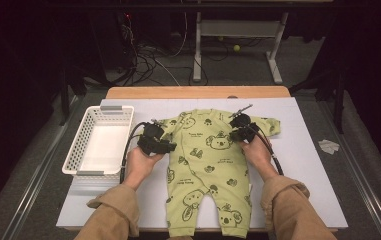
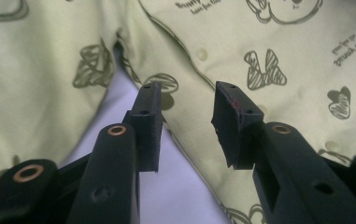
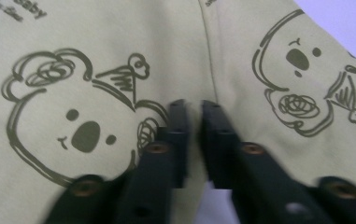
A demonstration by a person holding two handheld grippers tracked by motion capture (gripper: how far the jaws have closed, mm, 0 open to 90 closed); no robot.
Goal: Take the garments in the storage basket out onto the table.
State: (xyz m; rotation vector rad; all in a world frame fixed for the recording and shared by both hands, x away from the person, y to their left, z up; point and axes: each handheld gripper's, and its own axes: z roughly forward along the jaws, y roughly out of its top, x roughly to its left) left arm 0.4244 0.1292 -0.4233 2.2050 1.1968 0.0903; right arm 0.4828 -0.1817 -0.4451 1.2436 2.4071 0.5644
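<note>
The right gripper [image 3: 193,114] hung close over a pale green baby romper [image 3: 119,37], its two black fingers [image 3: 178,135] drawn nearly together with only a thin gap, and whether cloth lay pinched there could not be told. Printed koala faces flanked them. A patch of white surface [image 3: 348,23] showed at upper right.

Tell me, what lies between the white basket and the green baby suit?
In the high view, the left hand-held gripper lies between the white basket and the green baby suit, over bare mat.

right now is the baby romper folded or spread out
Spread out: the romper lies flat on the table, both sleeves and legs extended.
</note>
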